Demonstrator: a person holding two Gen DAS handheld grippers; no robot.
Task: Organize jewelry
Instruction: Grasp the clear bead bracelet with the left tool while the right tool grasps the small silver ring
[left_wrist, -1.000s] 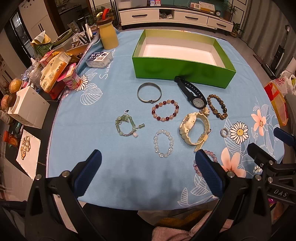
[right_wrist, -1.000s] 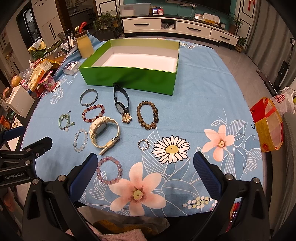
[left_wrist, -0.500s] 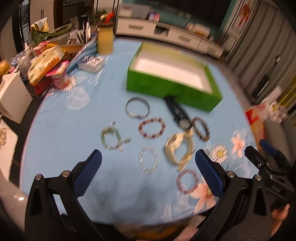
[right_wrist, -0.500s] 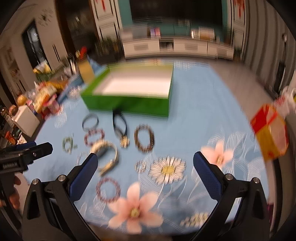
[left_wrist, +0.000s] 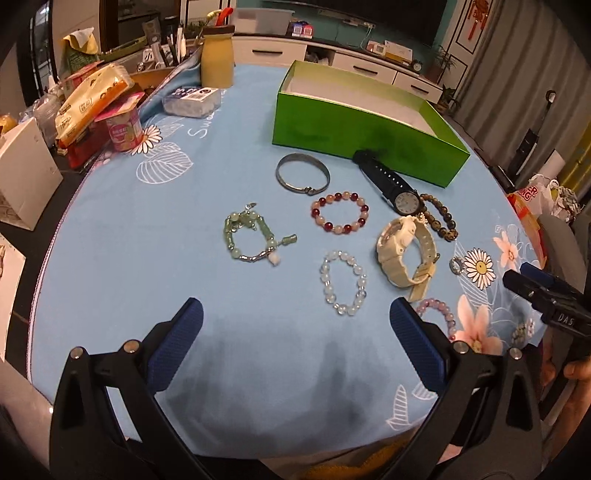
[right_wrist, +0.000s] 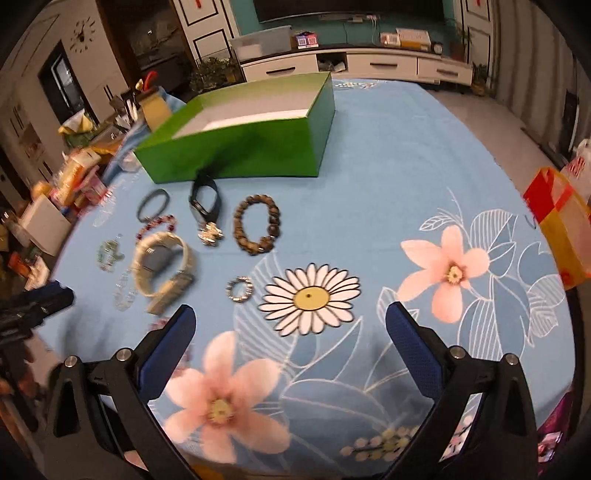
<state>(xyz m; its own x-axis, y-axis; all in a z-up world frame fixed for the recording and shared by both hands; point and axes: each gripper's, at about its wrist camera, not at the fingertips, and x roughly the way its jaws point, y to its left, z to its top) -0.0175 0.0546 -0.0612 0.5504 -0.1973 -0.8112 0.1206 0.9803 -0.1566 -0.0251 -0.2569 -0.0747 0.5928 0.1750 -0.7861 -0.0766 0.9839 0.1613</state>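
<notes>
An open green box (left_wrist: 362, 122) (right_wrist: 240, 147) stands at the back of the blue flowered tablecloth. In front of it lie a silver bangle (left_wrist: 303, 178), a black watch (left_wrist: 391, 184), a red-and-white bead bracelet (left_wrist: 340, 217), a green jade bracelet (left_wrist: 249, 238), a clear bead bracelet (left_wrist: 342, 282), a cream watch (left_wrist: 406, 254), a brown bead bracelet (right_wrist: 256, 224), a small ring (right_wrist: 240, 290) and a purple bracelet (left_wrist: 437, 314). My left gripper (left_wrist: 295, 343) is open and empty near the front edge. My right gripper (right_wrist: 291, 350) is open and empty over the daisy print.
Snack packs, a pink cup (left_wrist: 123, 129), a yellow jar (left_wrist: 217, 61) and a white carton (left_wrist: 22, 177) crowd the table's left side. A red-and-yellow bag (right_wrist: 561, 225) stands off the right edge. The table's front edge is close below both grippers.
Both grippers have moved forward and lower toward the table, so the jewelry looks nearer. Both stay open and empty. Nothing on the table has moved.
</notes>
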